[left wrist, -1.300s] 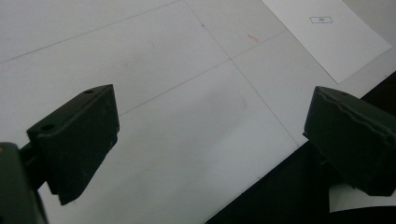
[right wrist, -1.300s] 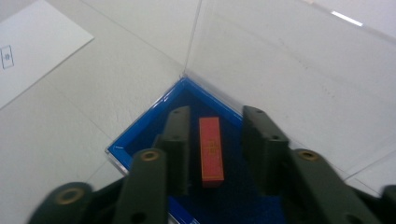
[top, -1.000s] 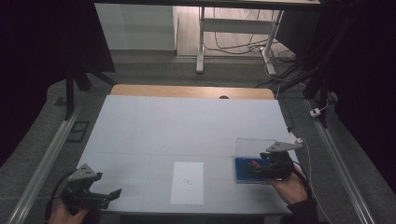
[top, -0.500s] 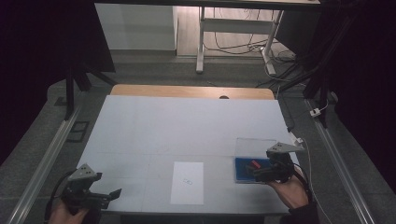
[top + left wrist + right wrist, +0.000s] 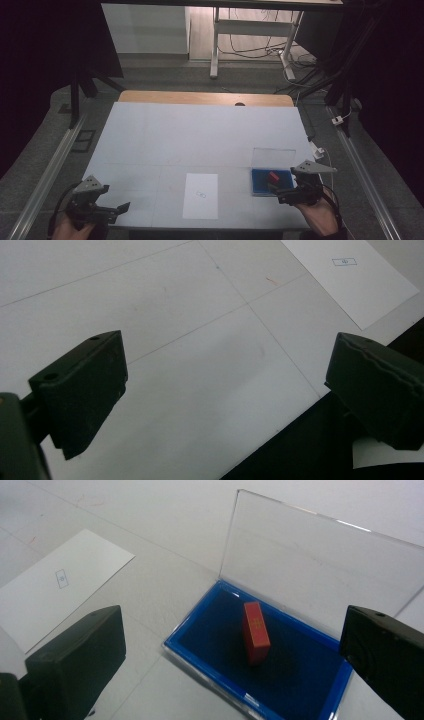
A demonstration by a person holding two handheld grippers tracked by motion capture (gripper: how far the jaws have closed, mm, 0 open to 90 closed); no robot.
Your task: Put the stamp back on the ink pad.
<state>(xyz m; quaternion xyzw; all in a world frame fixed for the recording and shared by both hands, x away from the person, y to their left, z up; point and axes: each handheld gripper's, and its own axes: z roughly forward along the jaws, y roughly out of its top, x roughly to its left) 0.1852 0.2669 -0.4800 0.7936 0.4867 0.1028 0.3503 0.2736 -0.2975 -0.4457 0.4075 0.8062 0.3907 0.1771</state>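
One blue case (image 5: 271, 181) lay on the white bench (image 5: 200, 135), and everything else is placed from it; its single clear lid (image 5: 273, 156) stood open and upright along the case's far edge, hinged there; inside the case, on the dark blue lining, stood one red block (image 5: 273, 177), upright on a narrow end and leaning a little, apart from all four walls as the right gripper view showed it (image 5: 256, 632); no second block was to be seen in the case (image 5: 260, 675).

One white sheet of paper (image 5: 201, 195) lay flat on the bench to the left of the case, near it but not touching, with one small blue printed mark at its middle.

Two claws were in the scene; the right claw (image 5: 281, 190) hung just at the case's near right corner, held by one hand (image 5: 315, 216); its jaws had just been opening and stood spread wide, with nothing between them; the red block sat free beyond the jaws, untouched.

The left claw (image 5: 119, 208) was well away to the left of the case, past the paper, at the bench's near edge; its jaws also stood wide apart and held nothing; only bare bench lay between them (image 5: 225, 385).
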